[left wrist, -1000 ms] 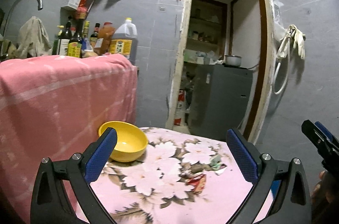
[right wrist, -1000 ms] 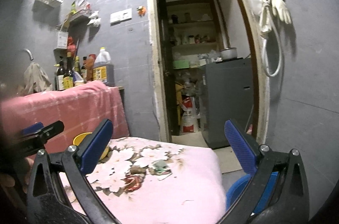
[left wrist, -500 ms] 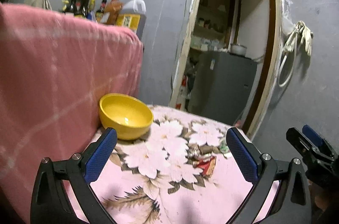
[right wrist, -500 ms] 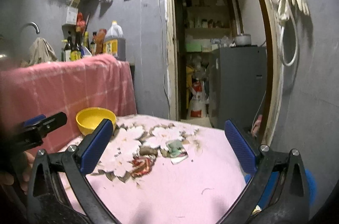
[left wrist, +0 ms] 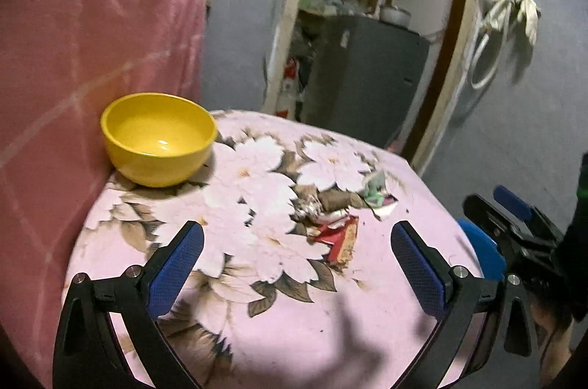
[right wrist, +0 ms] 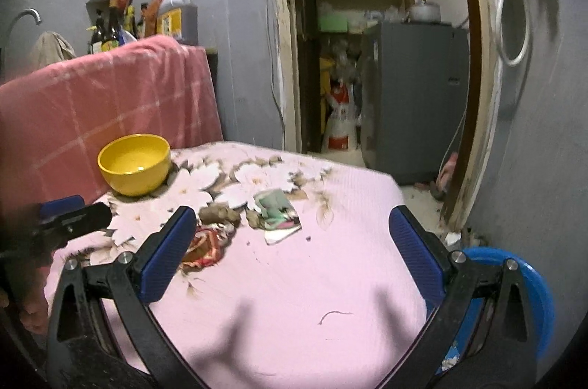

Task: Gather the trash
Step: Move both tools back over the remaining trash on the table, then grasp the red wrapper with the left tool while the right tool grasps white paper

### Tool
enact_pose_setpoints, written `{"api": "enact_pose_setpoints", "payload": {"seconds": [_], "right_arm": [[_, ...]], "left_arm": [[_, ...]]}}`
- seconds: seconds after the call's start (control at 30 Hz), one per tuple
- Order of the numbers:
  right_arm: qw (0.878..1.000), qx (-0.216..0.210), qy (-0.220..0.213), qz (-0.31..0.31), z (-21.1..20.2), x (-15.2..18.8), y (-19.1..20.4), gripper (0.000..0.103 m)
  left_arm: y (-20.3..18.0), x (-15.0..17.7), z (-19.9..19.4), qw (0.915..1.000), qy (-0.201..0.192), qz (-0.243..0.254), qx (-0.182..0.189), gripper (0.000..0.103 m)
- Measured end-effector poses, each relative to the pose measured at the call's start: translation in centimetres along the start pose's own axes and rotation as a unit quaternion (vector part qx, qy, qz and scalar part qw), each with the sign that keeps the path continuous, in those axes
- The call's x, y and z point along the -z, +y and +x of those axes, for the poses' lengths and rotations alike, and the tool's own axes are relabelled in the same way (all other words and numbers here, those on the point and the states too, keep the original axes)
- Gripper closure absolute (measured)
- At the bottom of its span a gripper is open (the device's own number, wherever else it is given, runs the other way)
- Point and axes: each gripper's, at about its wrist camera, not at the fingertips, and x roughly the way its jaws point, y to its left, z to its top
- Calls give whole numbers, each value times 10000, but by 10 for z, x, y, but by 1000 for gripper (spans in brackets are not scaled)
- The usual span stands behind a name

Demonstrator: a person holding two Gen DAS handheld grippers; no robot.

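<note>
Nearest the lens, the left gripper [left wrist: 296,251] and the right gripper [right wrist: 294,234] hang above a table draped in a pink floral cloth [right wrist: 312,278], each with its blue-padded jaws spread wide and nothing between them. Just beyond their tips, near the middle of the cloth, lies the trash: a crumpled red wrapper [left wrist: 340,236], a brown scrap [right wrist: 219,214] beside it, and a green-and-white wrapper [right wrist: 277,210] a little farther on. At the table's right edge sits a blue bin [right wrist: 529,278]. Farther back on the left, a yellow bowl [left wrist: 158,138] stands against a pink checked towel [left wrist: 92,58]; behind it, an open doorway frames a grey fridge [right wrist: 415,95]
</note>
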Motion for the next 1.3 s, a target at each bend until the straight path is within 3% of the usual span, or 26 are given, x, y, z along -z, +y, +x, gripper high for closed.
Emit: {"api": "enact_pose_setpoints", "payload": {"seconds": [0.13, 0.33, 0.4, 0.67, 0.9, 1.07, 1.3], "right_arm": [[9992, -75, 376, -73, 22, -3, -6, 0], [9951, -200, 931, -252, 52, -6, -4, 1], [9924, -237, 1158, -350, 65, -5, -2, 6], [9809, -406, 1810, -593, 107, -1, 7, 18], [9730, -384, 2089, -901, 127, 1, 18, 23], [9684, -215, 2186, -1184, 131, 6, 23, 33], [9707, -293, 2126, -1083, 122, 7, 16, 33]], "left_arm": [[-7, 1, 18, 9992, 327, 145, 184, 15], [-18, 4, 48, 9949, 873, 351, 363, 41], [-21, 6, 56, 9930, 1026, 473, 352, 57], [-19, 8, 76, 9887, 1351, 359, 545, 87], [-16, 4, 71, 9892, 1319, 186, 611, 99], [-16, 3, 70, 9893, 1328, 111, 602, 101], [-16, 1, 60, 9903, 1244, 11, 626, 102]]}}
